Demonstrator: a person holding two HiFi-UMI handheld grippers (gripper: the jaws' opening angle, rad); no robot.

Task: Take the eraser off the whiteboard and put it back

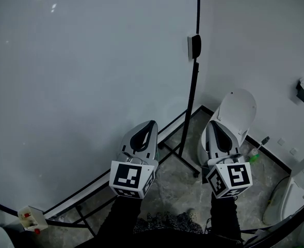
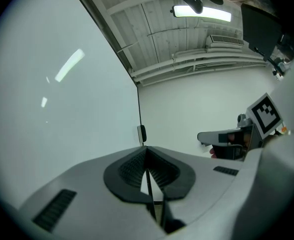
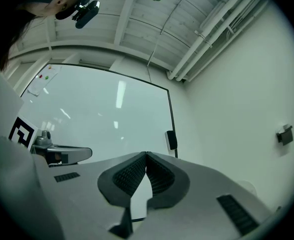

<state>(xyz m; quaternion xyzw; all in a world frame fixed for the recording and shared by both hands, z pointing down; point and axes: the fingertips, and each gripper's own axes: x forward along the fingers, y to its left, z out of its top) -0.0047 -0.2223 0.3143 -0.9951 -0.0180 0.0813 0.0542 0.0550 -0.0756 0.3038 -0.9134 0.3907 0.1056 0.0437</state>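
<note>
Ahead of you, on the black right edge of the whiteboard, sits the eraser. It is well above both grippers and neither one touches it. You hold two grippers side by side below it, the left gripper and the right gripper. Each carries one marker cube. Both grippers are closed and empty. In each gripper view the ribbed pads meet at the tips with nothing between them.

Only the head view shows the floor, which is stone tile. On it are the whiteboard's black stand and one white bin with its lid raised. At the lower left is one small white holder with red pieces in it. The right gripper hides the inside of the bin, so its contents cannot be told.

Only the gripper views show the ceiling. The left gripper view has one lit strip lamp and shows the right gripper reaching in from the right. The right gripper view shows the left gripper at its left. It also shows two small dots, one red and one green, in the whiteboard's top left corner. One dark wall fixture appears in the head view and the right gripper view, but not in the left gripper view.
</note>
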